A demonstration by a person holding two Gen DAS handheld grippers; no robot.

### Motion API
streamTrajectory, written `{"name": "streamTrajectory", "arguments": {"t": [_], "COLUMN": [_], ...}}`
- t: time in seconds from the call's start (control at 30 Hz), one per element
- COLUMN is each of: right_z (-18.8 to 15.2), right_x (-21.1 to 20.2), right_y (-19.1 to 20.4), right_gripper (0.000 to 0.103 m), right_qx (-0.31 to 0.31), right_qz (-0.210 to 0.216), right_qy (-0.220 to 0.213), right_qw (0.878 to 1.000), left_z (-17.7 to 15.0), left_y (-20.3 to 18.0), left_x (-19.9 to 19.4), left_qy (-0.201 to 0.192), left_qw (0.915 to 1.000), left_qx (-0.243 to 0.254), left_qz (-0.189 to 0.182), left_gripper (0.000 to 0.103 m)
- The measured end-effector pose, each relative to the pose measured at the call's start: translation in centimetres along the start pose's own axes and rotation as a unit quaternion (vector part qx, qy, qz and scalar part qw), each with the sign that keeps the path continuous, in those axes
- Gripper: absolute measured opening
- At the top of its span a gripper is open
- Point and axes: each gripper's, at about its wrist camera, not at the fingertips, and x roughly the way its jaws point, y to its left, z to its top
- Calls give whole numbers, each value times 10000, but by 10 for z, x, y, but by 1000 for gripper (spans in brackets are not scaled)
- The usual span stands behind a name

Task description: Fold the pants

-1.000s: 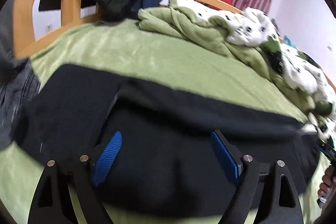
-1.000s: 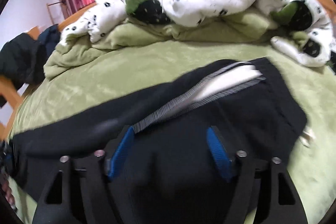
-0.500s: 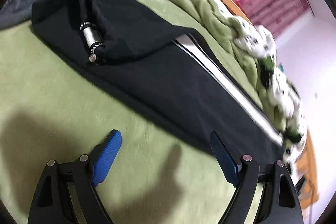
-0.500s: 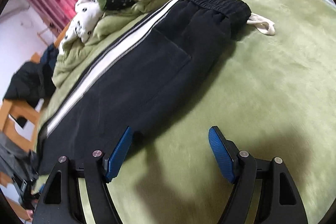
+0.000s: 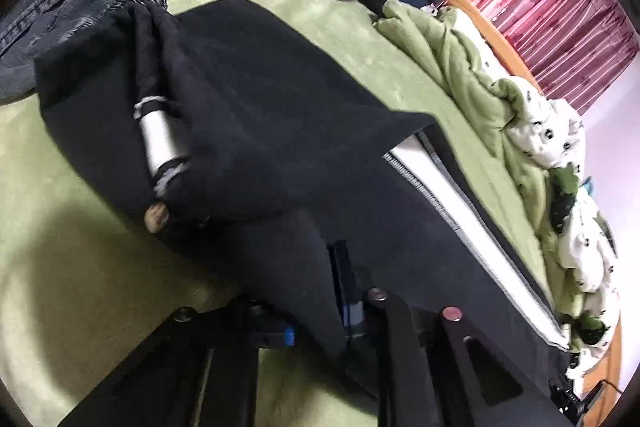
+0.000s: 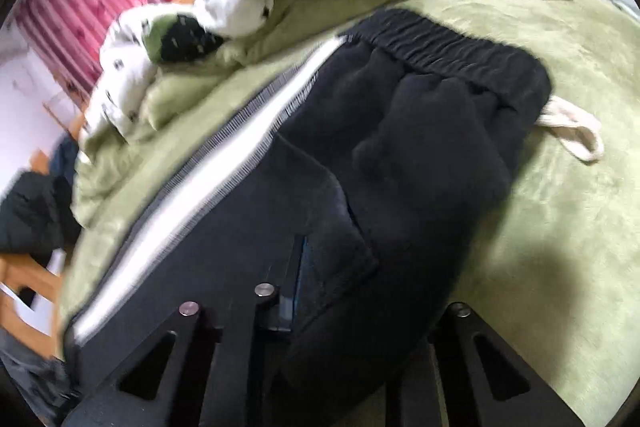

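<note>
On the bed (image 5: 100,235), both grippers' fingers (image 5: 340,279) now pinch the pants (image 6: 420,167).

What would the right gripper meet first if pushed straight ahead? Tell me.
The right gripper already appears shut on the black pants. Straight ahead it would plough further along them toward the elastic waistband, with the green blanket beyond; depth is uncertain.

Both tongs, open over the bedding half a second ago, now clamp the black pants (image 5: 280,131)' near edge.
</note>
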Motion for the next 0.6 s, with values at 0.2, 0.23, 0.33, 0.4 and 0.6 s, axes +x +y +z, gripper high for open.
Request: {"name": "streamTrajectory", "arguments": {"t": [0.2,0.23,0.33,0.4,0.6], "right_z": [-13,-18,-28,-33,-60], "right_x": [-71,-85,-127,-150,-173], "right_y": [-18,-24,-58,-80,-134], "right_gripper": [13,13,13,13,16], "right_qx": [-205,-337,-438,-485,-640], "right_qz": [24,-30,-131,-181,-458], "right_qy": [28,-5,55,85,276], "right_qw": [9998,9994,9989,9986,9965], "left_z": [-25,-34,-69,-96,-147], "left_y": [-3,-3,6,12,24], "left_x": [-54,-63,-94,-111,-122], "left_qy": [106,176,419,579,718], "left_qw": [9980,9972,9940,9902,9821], "left_qx": [550,639,852,1104,1689], "left_qz": [-307,-346,-546,-626,-413], "left_gripper": [12,12,12,12,15]}}
